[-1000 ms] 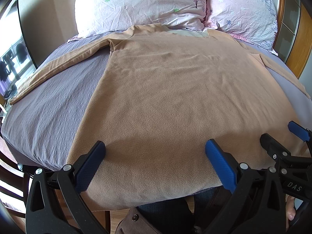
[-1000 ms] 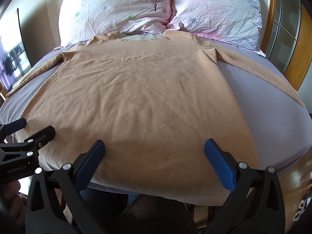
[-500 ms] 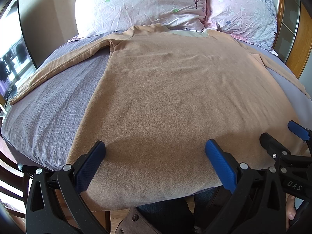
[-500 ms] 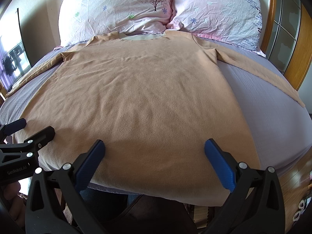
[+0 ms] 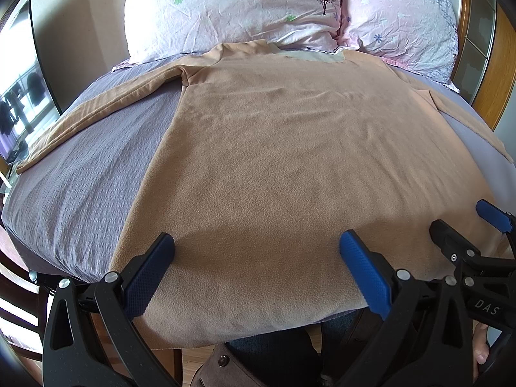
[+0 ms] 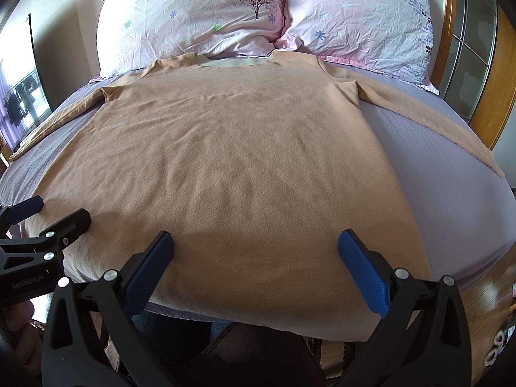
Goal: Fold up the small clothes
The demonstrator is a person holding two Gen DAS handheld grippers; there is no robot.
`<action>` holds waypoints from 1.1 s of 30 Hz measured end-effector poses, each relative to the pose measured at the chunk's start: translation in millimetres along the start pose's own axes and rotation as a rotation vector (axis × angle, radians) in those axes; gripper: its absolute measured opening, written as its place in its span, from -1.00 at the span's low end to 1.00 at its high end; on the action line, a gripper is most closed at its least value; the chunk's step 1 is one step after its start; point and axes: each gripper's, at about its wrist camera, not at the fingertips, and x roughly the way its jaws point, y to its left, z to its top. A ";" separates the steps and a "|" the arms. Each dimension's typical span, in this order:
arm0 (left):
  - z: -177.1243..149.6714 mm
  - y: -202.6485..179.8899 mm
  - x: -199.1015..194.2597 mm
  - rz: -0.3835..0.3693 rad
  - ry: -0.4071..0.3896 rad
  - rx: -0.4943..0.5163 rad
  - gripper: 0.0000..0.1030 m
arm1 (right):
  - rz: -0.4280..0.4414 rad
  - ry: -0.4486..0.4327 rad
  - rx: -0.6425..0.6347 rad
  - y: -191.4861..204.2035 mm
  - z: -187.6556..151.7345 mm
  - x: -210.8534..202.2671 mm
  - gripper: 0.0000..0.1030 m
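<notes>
A tan long-sleeved fleece shirt [image 5: 290,161] lies flat on the bed, collar toward the pillows, both sleeves spread out sideways. It fills the right wrist view [image 6: 232,161] too. My left gripper [image 5: 256,251] is open and empty above the hem near the shirt's left bottom part. My right gripper [image 6: 256,251] is open and empty above the hem near the right bottom part. Each gripper shows at the edge of the other's view: the right one [image 5: 464,235] and the left one [image 6: 48,219].
The bed has a grey-lilac sheet [image 5: 80,177] and two pink floral pillows [image 6: 193,16] at the head. A wooden headboard [image 6: 483,96] stands at the right. The bed's near edge runs just under the hem. A window [image 5: 19,103] is at the left.
</notes>
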 end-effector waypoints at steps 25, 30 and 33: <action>-0.1 -0.1 -0.2 0.000 -0.004 0.002 0.97 | 0.009 -0.026 -0.006 2.1 -7.9 7.5 0.97; -2.0 1.9 -0.8 -0.016 -0.038 0.026 0.97 | 0.233 -0.117 0.191 -73.0 15.9 1.4 0.96; -2.4 3.5 -1.5 -0.039 -0.079 0.034 0.97 | 0.218 -0.191 0.518 -175.9 41.4 -4.9 0.97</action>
